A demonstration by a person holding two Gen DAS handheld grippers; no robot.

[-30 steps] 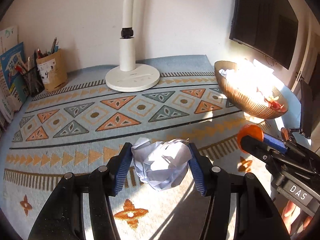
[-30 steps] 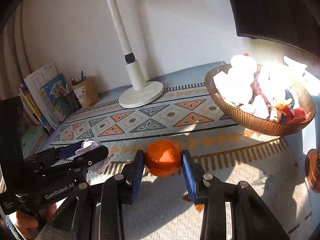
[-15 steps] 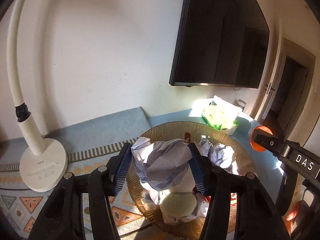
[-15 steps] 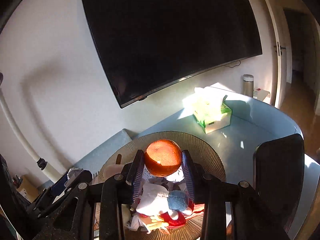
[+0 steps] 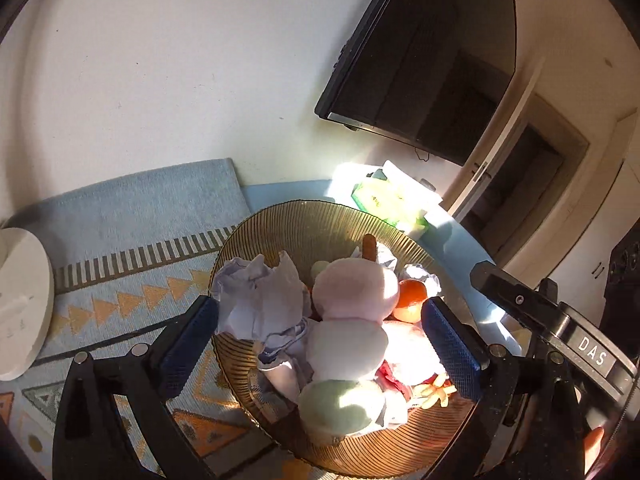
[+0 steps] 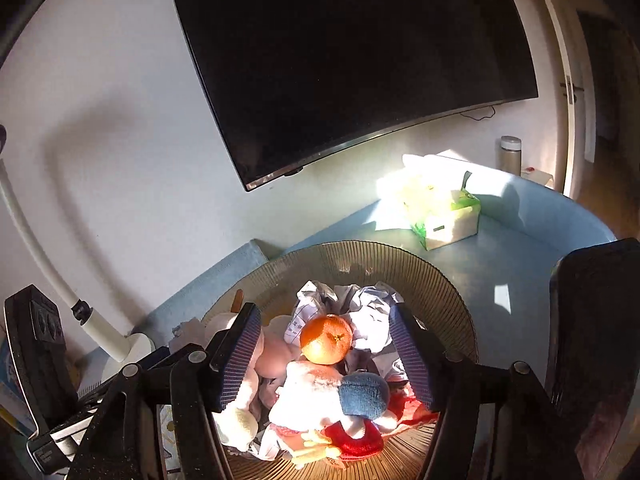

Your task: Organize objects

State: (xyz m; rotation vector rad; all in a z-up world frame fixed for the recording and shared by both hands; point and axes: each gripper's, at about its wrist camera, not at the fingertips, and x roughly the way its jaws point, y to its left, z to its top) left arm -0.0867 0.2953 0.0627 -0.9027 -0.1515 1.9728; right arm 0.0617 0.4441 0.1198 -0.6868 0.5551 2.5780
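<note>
A ribbed brown basket (image 5: 320, 228) (image 6: 400, 264) holds plush toys, crumpled papers and an orange. My left gripper (image 5: 320, 332) is open above it; the crumpled white paper (image 5: 260, 300) lies in the basket by the left finger, free of the pads. My right gripper (image 6: 324, 344) is open above the basket; the orange (image 6: 326, 339) rests on the pile between the spread fingers, touching neither. The orange also shows in the left wrist view (image 5: 410, 300), behind a pink-and-white plush (image 5: 352, 320).
A white lamp base (image 5: 22, 304) stands on the patterned mat (image 5: 132, 232) left of the basket. A green tissue box (image 6: 444, 212) sits behind it on the blue table. A dark screen (image 6: 352, 52) hangs on the wall. The other gripper (image 5: 560, 332) is at right.
Both grippers have opened over the basket. The crumpled paper has dropped from the left gripper and the orange from the right; both now lie on the pile.
</note>
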